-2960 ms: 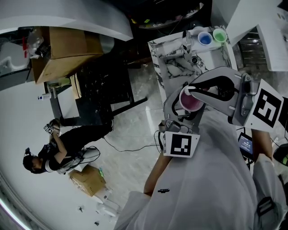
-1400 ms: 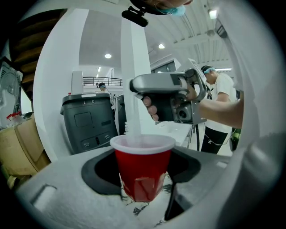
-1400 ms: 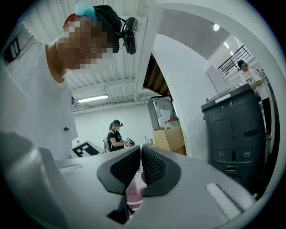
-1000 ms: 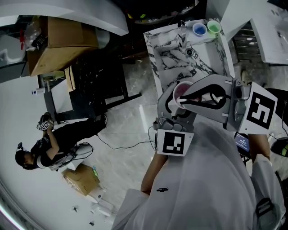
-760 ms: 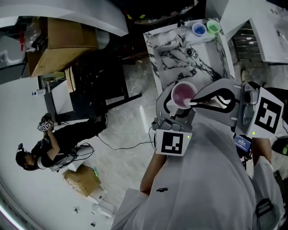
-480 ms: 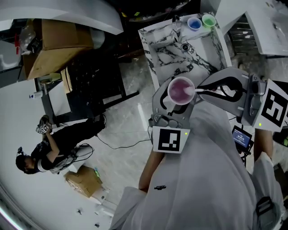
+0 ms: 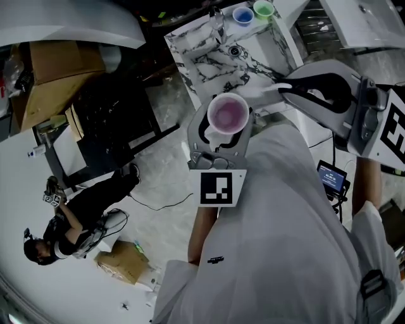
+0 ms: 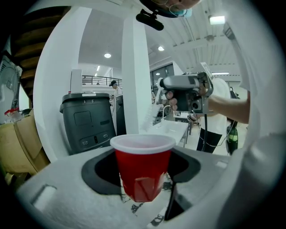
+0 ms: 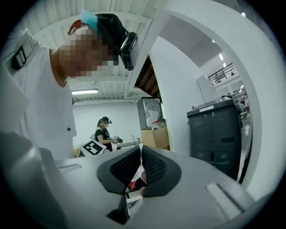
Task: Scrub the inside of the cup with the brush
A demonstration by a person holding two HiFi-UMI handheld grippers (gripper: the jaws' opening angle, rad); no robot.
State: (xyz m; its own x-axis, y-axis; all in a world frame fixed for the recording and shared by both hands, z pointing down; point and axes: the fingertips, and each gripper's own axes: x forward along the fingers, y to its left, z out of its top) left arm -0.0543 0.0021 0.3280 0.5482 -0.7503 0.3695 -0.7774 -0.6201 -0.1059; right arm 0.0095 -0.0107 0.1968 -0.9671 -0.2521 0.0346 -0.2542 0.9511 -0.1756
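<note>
Above the pale floor and marble-patterned desk (two small cups at its far end), the left tool is clenched round the upright red cup, held clear of the desk. The right tool pinches the thin white brush near the cup but outside it, so scrubbing looks paused or finished; I cannot tell which.
</note>
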